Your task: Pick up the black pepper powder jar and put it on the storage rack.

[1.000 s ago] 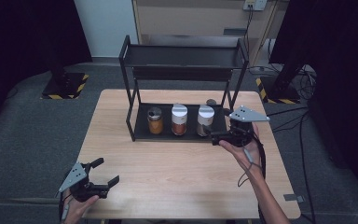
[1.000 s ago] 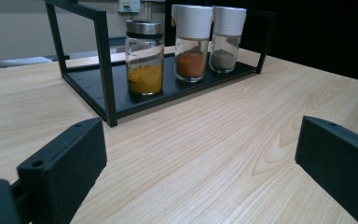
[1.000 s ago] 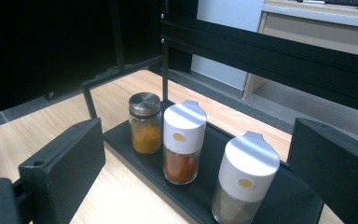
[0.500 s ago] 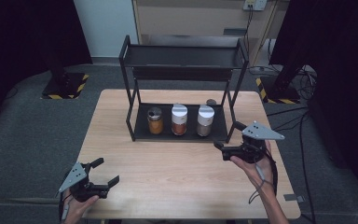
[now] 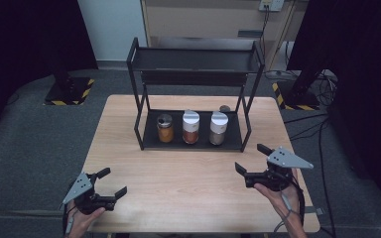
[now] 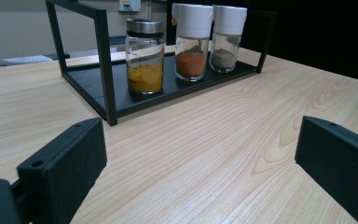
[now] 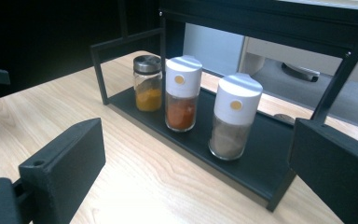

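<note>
The grey-powder jar [image 5: 218,128] stands upright at the right end of the rack's lower shelf [image 5: 233,141], nearest the right gripper [image 5: 252,166]. Just left of it stand the orange-powder jar [image 5: 190,127] and, further left, the yellow-powder jar [image 5: 164,128] with its metal cap. The three form one row with small gaps, probably so each can be gripped singly, and the row sits near the shelf's front edge, where a low approach clears the upper shelf [image 5: 193,60].

The right gripper hovers over the near right of the surface [image 5: 188,178], jaws spread wide and empty, aimed at the row; in its own view the grey-powder jar [image 7: 233,116] sits closest. The left gripper [image 5: 108,184] waits at the near left corner, likewise wide apart and empty, well away from the rack.
</note>
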